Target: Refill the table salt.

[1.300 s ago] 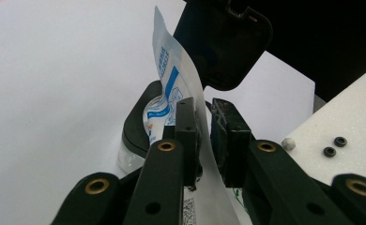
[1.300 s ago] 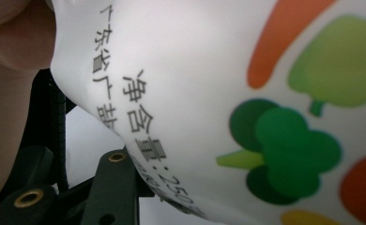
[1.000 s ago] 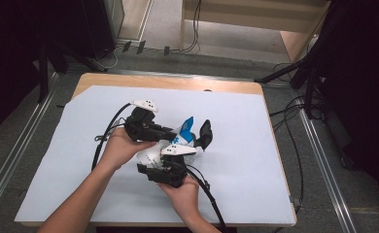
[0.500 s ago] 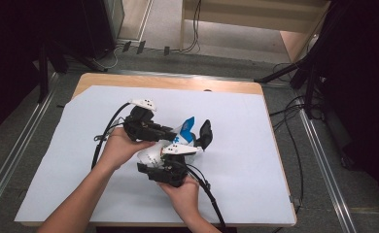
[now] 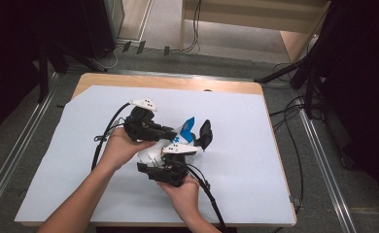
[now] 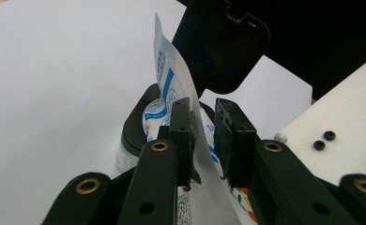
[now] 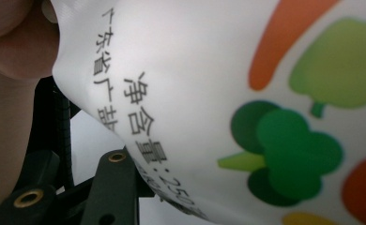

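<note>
A white bag (image 5: pixel 186 128) with blue print and vegetable pictures (image 7: pixel 209 93) is held up over the table's middle by both grippers. My left gripper (image 5: pixel 170 132) comes in from the left, and its pads (image 6: pixel 181 122) are shut on the bag's thin upper edge (image 6: pixel 169 70). My right gripper (image 5: pixel 175 158) reaches up from below. The bag lies close over its jaws and hides their tips; one finger (image 7: pixel 113 183) shows under the bag's lower edge. Just behind the bag stands a small black container (image 6: pixel 136 129) with its hinged lid (image 5: pixel 205 133) raised.
A white sheet (image 5: pixel 250 160) covers the wooden table (image 5: pixel 178 82). Black cables (image 5: pixel 107 131) trail from both grippers toward the near edge. Part of a hand (image 7: pixel 7 70) is close at the left in the right gripper view. Metal rails and dark gear flank the table.
</note>
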`<state>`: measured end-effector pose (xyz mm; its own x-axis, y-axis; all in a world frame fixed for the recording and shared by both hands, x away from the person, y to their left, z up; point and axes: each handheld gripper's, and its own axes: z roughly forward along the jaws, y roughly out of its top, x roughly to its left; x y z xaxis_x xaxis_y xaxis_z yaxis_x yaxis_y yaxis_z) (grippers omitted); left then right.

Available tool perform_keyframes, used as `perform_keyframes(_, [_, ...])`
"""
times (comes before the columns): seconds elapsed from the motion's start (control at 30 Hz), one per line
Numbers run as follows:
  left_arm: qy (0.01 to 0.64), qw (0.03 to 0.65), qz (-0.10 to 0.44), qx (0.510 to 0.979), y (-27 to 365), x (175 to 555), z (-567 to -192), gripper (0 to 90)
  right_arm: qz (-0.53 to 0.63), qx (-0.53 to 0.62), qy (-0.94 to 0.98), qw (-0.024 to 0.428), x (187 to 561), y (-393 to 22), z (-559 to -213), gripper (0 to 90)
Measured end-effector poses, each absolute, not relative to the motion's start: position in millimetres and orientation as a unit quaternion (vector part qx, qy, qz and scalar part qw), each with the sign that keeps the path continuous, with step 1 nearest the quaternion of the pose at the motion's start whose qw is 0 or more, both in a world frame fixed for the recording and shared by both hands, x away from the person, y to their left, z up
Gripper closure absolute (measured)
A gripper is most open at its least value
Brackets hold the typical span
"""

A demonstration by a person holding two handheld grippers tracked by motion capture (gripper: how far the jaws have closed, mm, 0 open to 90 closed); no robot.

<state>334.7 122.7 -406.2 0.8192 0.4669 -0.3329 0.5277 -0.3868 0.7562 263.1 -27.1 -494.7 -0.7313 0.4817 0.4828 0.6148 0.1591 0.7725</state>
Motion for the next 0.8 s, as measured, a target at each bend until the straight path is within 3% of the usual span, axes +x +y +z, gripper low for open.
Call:
perform_keyframes(0.43, [0.3,0.464,-0.035,0.833,122.9,333.5,-404.5,76.7,-0.538,-0.362,-0.759,0.061,263.3,-26.6,-494.5,56.2])
perform_keyframes(0.6, [0.296,0.455,-0.026,0.839,121.2,333.4,-406.3,85.3,-0.534,-0.36,-0.763,0.054,263.0,-25.8,-494.7,56.1])
perform_keyframes(0.8, [0.296,0.452,-0.013,0.841,119.3,331.9,-406.1,88.7,-0.532,-0.354,-0.768,0.047,263.2,-25.7,-494.9,55.3])
